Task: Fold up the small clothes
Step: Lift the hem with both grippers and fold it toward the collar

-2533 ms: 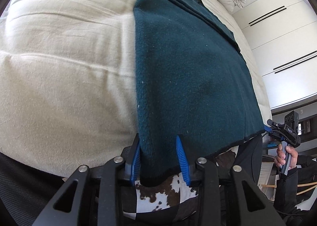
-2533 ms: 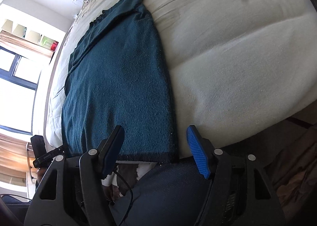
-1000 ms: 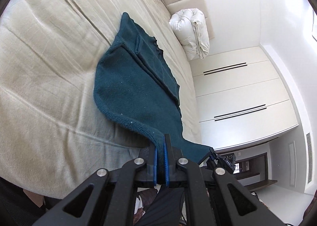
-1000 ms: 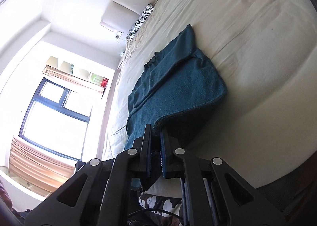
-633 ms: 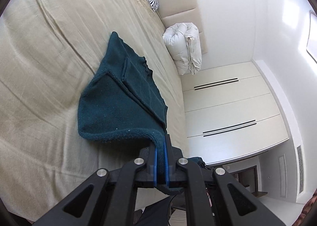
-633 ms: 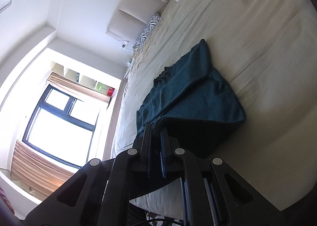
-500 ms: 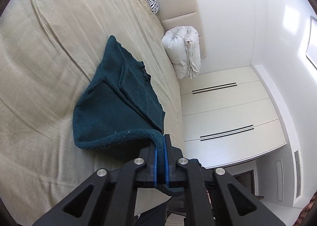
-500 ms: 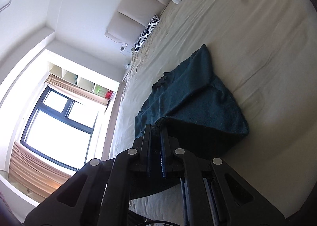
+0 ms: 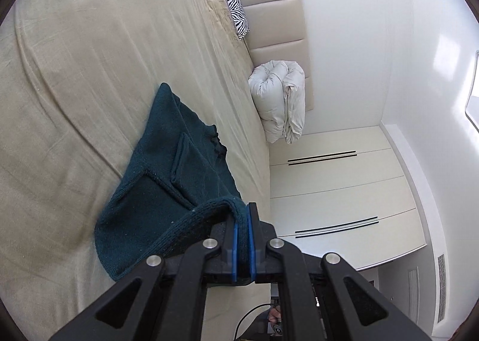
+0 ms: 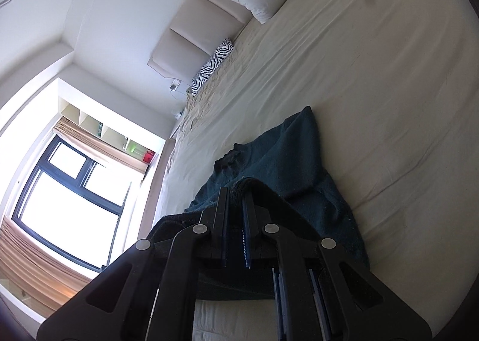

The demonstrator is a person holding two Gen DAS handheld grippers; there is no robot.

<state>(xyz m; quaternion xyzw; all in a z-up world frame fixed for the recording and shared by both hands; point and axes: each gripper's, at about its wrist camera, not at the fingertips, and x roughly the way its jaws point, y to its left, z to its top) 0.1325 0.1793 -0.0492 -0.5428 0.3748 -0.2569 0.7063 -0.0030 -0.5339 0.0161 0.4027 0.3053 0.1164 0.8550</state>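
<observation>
A dark teal knitted sweater [image 9: 167, 179] lies on the beige bed sheet [image 9: 89, 56], its sleeves folded in over the body. My left gripper [image 9: 243, 215] is shut on one corner of the ribbed bottom hem, lifted and curling over the body. My right gripper [image 10: 235, 194] is shut on the other hem corner of the sweater [image 10: 284, 161], held above the garment's lower half. The neckline lies at the far end, toward the headboard. The lower part under the lifted hem is hidden in shadow.
A rolled white duvet [image 9: 278, 101] and a zebra-print pillow [image 9: 235, 6] lie by the padded headboard [image 9: 275, 21]. White wardrobe doors [image 9: 338, 185] stand to the right. A bright window [image 10: 69, 191] with curtains is on the other side. Bare sheet [image 10: 374, 71] surrounds the sweater.
Both grippers closed on the bottom hem corners, lifted them and carried them forward toward the neckline. The sweater's lower half now bends up and over the body.
</observation>
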